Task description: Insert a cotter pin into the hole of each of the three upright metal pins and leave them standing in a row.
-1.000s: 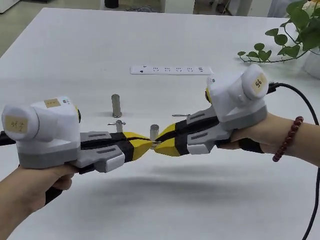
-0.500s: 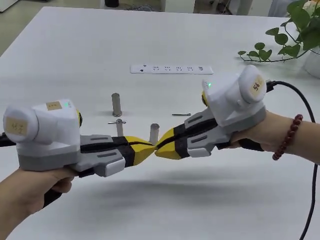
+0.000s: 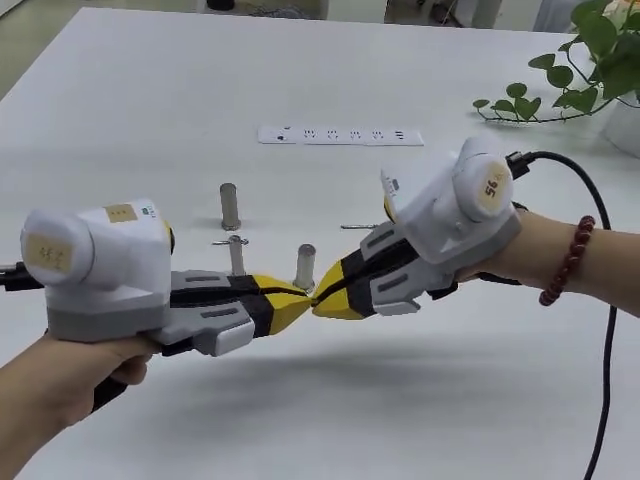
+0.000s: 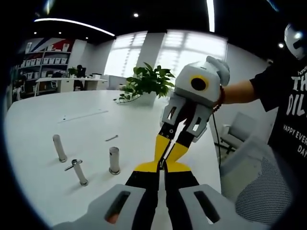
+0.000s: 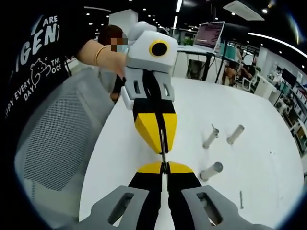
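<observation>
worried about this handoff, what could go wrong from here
1. The cotter pin, pinched between the shut left hand-held gripper and right hand-held gripper tip to tip, could slip and drop when one lets go.
2. Both tips hang near the nearest metal pin; a small sideways nudge could topple it.

Metal pins: 3, all upright: far pin (image 3: 229, 205), middle pin (image 3: 237, 258), near pin (image 3: 305, 266). Cotter pins plainly made out: 2: inserted cotter pin (image 3: 232, 241) through the middle pin, loose cotter pin (image 3: 360, 227) on the table (image 3: 150, 90). Grippers: 2: left gripper (image 3: 303, 293), right gripper (image 3: 320, 299). Power strip (image 3: 340, 135): 1. Potted plant (image 3: 592, 55): 1. Bead bracelet (image 3: 568, 262): 1.
</observation>
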{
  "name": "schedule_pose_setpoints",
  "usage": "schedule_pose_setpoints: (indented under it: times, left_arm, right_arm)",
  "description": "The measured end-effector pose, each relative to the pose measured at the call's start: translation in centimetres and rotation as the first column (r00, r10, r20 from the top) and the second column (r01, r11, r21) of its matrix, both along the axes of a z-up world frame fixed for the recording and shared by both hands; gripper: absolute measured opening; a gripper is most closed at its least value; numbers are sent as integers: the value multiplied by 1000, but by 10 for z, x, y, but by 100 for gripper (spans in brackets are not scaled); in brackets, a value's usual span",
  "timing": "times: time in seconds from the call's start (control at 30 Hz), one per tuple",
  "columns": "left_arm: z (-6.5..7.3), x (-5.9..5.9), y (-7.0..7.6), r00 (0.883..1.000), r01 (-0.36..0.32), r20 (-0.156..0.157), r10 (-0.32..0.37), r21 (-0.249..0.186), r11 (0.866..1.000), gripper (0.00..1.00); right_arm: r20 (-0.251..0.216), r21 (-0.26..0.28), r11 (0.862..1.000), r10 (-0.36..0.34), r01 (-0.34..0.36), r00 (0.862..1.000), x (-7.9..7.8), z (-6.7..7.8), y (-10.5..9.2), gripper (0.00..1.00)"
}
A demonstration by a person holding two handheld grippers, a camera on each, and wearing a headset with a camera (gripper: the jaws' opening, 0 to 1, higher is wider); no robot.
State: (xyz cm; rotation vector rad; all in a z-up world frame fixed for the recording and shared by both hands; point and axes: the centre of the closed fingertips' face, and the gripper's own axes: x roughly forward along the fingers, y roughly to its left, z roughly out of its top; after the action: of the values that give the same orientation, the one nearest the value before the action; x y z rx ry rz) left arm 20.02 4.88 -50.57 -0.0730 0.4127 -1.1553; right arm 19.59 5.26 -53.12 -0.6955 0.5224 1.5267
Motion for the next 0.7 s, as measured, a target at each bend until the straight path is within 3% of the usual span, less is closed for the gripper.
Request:
schedule_pose_setpoints:
  times: [0.3,0.43,0.53,0.7]
  left_arm:
    - [-7,12,4,998,-69,17,68,31,997,3]
    - [-10,19,8,994,-106,46,103,51,993,9]
    - [-12,22,10,990,-133,51,130,59,989,12]
    - [-19,31,15,977,-201,94,193,87,976,21]
  right_arm:
    - [57,-97,995,12,-6,998,12,-11,-9,0]
    - [65,-125,992,-4,12,998,17,-14,-15,0]
    - [78,-154,987,-24,36,997,24,-16,-22,0]
    - [88,-181,982,-43,58,995,34,-18,-30,0]
